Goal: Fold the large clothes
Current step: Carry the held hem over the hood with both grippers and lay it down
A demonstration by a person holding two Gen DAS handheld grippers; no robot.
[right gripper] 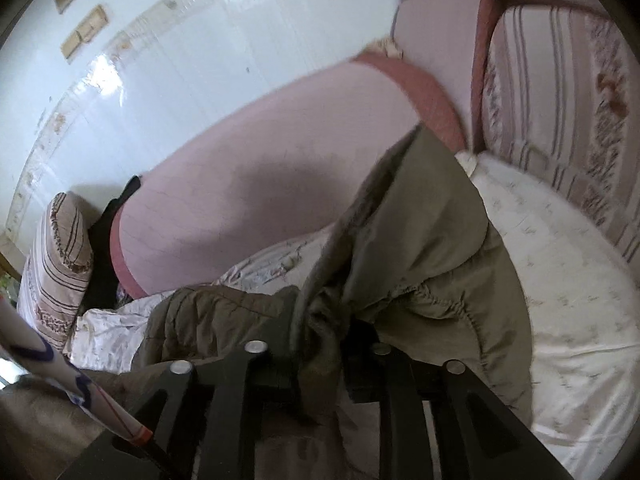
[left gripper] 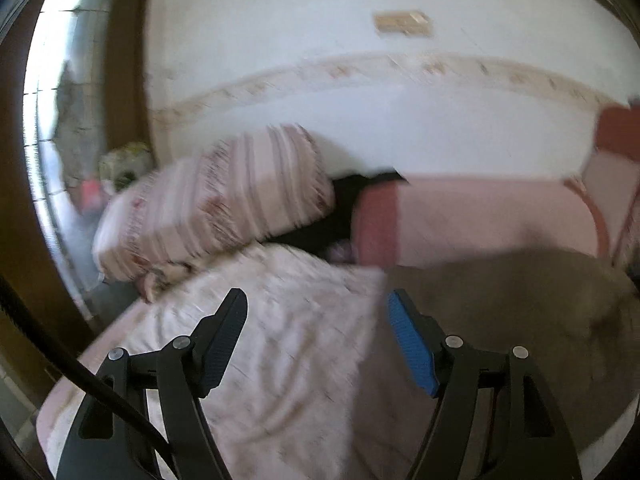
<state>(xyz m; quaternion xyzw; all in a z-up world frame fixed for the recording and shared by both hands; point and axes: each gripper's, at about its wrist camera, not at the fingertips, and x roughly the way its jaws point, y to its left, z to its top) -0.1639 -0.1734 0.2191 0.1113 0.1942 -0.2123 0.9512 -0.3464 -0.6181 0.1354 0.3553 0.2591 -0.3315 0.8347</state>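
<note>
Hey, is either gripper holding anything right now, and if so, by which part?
The left gripper is open and empty. The right gripper has a bunched fold of the olive jacket between its fingers; which part of the jacket cannot be told.

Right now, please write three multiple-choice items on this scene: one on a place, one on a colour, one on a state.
1. The olive jacket lies on: A the bed sheet; B the floor; C a chair.
2. The pad on the left gripper is: A red; B blue; C yellow.
3. The left gripper is: A shut on cloth; B open and empty; C out of view.
Answers: A, the sheet shows around the jacket; B, the pad is plainly blue; B, nothing is between its spread fingers.
</note>
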